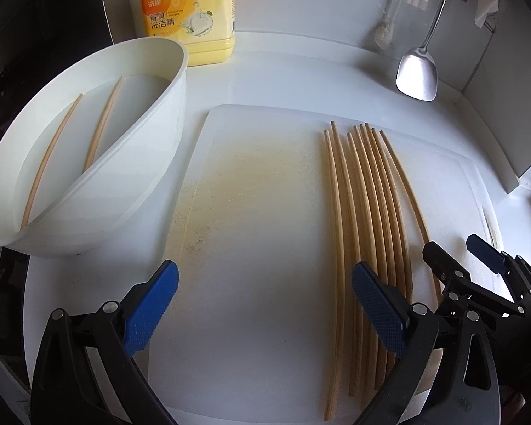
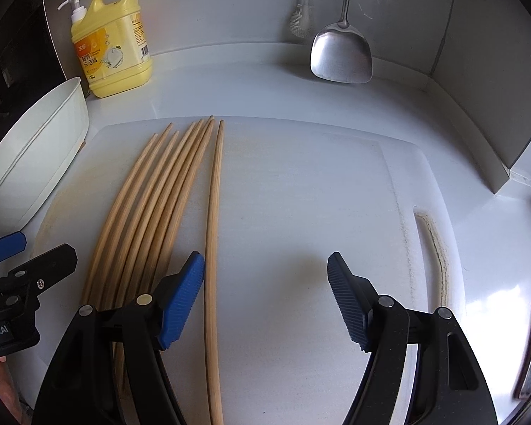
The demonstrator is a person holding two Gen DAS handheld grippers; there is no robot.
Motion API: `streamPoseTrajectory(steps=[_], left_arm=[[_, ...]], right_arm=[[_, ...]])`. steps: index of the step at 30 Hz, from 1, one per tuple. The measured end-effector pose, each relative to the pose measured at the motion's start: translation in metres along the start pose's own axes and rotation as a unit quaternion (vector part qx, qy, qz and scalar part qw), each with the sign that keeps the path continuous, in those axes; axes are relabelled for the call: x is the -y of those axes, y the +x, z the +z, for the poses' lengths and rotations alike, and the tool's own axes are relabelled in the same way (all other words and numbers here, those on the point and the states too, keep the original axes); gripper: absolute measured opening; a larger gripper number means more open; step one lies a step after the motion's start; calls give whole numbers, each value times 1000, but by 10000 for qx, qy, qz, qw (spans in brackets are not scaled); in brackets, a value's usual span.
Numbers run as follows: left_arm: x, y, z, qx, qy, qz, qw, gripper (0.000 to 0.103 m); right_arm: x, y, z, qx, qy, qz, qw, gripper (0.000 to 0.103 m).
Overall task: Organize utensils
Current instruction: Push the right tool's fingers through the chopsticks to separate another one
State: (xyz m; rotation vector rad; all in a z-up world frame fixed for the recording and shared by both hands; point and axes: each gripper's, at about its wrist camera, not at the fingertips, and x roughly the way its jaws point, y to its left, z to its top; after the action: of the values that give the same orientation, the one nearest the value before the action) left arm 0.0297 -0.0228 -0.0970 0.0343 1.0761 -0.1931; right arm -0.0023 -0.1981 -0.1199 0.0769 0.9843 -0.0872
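Note:
Several wooden chopsticks [image 1: 368, 233] lie side by side on the white cutting board [image 1: 251, 212], on its right half in the left wrist view; they also show in the right wrist view [image 2: 152, 205] on the board [image 2: 318, 194]. One chopstick [image 2: 214, 248] lies slightly apart, right of the bunch. Two more chopsticks [image 1: 78, 141] rest in the white bowl [image 1: 131, 184] of water at the left. My left gripper [image 1: 265, 304] is open and empty above the board's near edge. My right gripper [image 2: 265, 297] is open and empty, its left finger [image 2: 182, 301] next to the lone chopstick.
A yellow dish soap bottle [image 1: 191, 14] stands behind the bowl. A steel spatula [image 2: 340, 53] and a white brush [image 2: 299, 17] hang against the back wall. A wall closes the right side. The bowl's rim [image 2: 35, 148] shows at the left in the right wrist view.

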Motion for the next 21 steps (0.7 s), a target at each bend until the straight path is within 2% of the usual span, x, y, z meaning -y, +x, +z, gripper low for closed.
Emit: streamPoseTrajectory(steps=[7, 21], left_arm=[[10, 7, 1, -8, 73, -21, 10000, 97], [8, 17, 3, -14, 63, 268, 9996, 97]], right_arm=[[16, 4, 6, 55, 54, -1, 10000, 68], [21, 3, 5, 80, 58, -4, 10000, 68]])
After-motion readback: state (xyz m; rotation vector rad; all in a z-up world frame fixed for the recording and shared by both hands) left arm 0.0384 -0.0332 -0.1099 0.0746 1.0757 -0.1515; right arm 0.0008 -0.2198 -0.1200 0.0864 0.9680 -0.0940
